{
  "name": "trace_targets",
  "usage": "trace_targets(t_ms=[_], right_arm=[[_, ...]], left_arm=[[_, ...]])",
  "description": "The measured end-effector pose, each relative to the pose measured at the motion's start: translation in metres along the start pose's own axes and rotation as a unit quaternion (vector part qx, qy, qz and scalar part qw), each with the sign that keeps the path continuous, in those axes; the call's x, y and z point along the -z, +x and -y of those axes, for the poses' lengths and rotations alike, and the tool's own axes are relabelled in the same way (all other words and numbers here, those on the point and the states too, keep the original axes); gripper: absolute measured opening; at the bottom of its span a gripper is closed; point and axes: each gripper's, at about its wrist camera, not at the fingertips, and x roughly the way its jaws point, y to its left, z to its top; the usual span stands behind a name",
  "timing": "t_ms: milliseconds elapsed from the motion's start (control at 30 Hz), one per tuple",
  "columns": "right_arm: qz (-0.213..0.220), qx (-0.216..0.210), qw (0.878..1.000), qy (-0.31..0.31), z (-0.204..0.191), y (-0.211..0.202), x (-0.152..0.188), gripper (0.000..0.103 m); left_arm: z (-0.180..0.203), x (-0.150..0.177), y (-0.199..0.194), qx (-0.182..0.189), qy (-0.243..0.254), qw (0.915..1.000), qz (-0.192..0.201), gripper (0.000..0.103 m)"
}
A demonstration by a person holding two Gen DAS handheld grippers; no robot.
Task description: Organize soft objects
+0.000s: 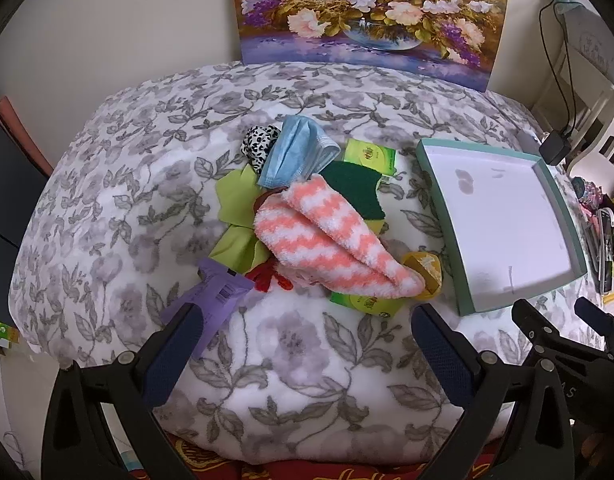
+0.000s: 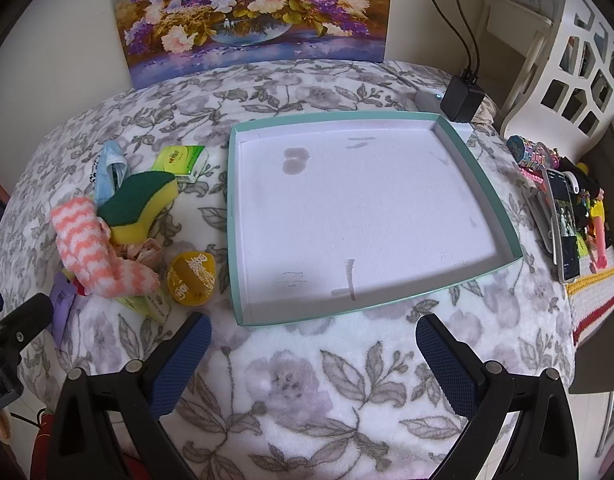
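Observation:
A pile of soft objects lies on the floral blanket [image 1: 307,360]: an orange-and-white fuzzy sock [image 1: 327,240], a blue face mask [image 1: 295,152], a green-and-yellow sponge [image 1: 355,188], a spotted scrunchie [image 1: 259,144], a lime cloth [image 1: 237,208] and a purple packet [image 1: 211,296]. The sock [image 2: 91,248] and sponge [image 2: 143,204] also show in the right wrist view. A teal-rimmed white tray [image 2: 235,216] lies to the right, with nothing in it. My left gripper [image 1: 307,344] is open and empty just short of the pile. My right gripper [image 2: 313,344] is open and empty before the tray's near edge.
Green tissue packs [image 1: 369,154] and a yellow round packet [image 1: 425,270] sit among the pile. A flower painting [image 1: 371,12] leans on the wall behind. A black charger [image 2: 461,98], a phone [image 2: 565,224] and small clutter lie right of the tray.

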Motion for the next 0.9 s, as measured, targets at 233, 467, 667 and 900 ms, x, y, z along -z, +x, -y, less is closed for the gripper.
trace_targets(t_ms=[233, 467, 667, 900], right_arm=[[0.0, 0.0, 1.0, 0.0, 0.0, -0.0003, 0.0, 0.103], [-0.001, 0.0, 1.0, 0.0, -0.0003, -0.0002, 0.0001, 0.103], [-0.001, 0.0, 1.0, 0.0, -0.0007, -0.0004, 0.0001, 0.103], [-0.001, 0.0, 1.0, 0.0, -0.0003, -0.0006, -0.0004, 0.103]], left_arm=[[-0.0035, -0.0002, 0.0015, 0.001, -0.009, 1.0, 0.0, 0.103], [-0.0079, -0.0004, 0.003, 0.004, -0.018, 0.9998, 0.0, 0.103], [-0.0061, -0.0003, 0.0025, 0.005, -0.017, 0.9998, 0.002, 0.103], [-0.0056, -0.0004, 0.0026, 0.004, -0.017, 0.9998, 0.001, 0.103]])
